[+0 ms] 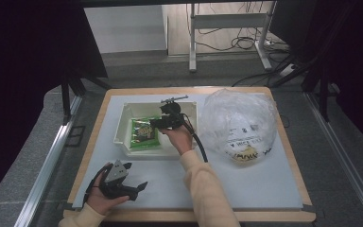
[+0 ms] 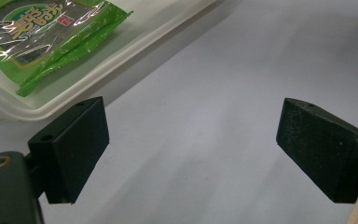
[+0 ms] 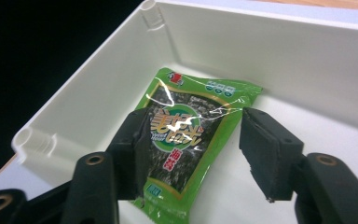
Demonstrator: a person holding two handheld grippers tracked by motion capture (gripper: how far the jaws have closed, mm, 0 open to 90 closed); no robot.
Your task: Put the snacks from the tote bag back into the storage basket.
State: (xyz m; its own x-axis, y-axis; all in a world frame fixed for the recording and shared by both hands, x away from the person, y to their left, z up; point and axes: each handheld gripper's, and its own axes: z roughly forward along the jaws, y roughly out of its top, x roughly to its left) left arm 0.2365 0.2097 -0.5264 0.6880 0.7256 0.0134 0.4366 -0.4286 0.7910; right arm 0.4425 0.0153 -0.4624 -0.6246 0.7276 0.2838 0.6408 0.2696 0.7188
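A flat green foil snack packet (image 3: pixel 186 140) with a dark printed panel is seen lying on the floor of a shallow white rectangular plastic tray (image 1: pixel 123 124), which is set on the pale grey mat (image 1: pixel 246 184) covering the wooden-edged table (image 1: pixel 94 142). The right gripper (image 3: pixel 193 154) is held over the tray, just above the packet, with its two black jaws parted to either side of the packet's width; the pads are not pressed on the wrapper and nothing is gripped. In the high view the right gripper (image 1: pixel 163 122) is placed over the right half of the tray, by the packet's right edge, with its cable trailing back along the sleeve.

The left gripper (image 1: pixel 131 189) is rested low on the mat near the table's front edge, well apart from the tray, in the person's left hand (image 1: pixel 101 198). In the left gripper view its jaws are spread wide over bare mat with nothing between them, and the tray's rim and the green packet (image 2: pixel 42 37) are visible beyond.

A crumpled clear plastic bag (image 1: pixel 238 120) with printed lettering is placed just to the right of the tray
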